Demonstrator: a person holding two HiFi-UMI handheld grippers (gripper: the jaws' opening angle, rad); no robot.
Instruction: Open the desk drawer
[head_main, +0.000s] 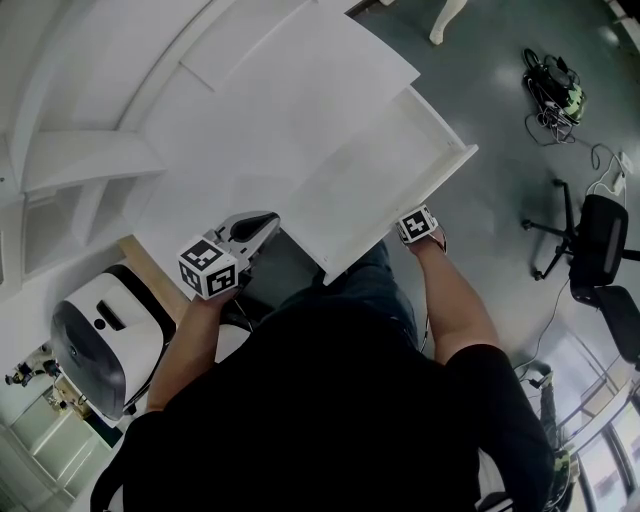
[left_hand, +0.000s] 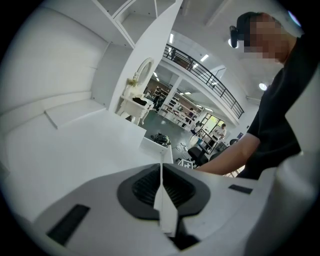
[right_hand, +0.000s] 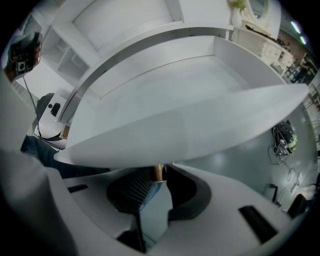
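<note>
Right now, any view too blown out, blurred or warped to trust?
Head view: white desk washed out, strong fisheye. Left gripper view: sharp, dark corners, glaring ceiling lights. Right gripper view: drawer front close and soft; brass knob readable.

You get bright, even light from ceiling lamps (left_hand: 263, 86); the white desk (head_main: 290, 130) nearly washes out. Every view bends hard toward its edges; nearest parts look soft.
</note>
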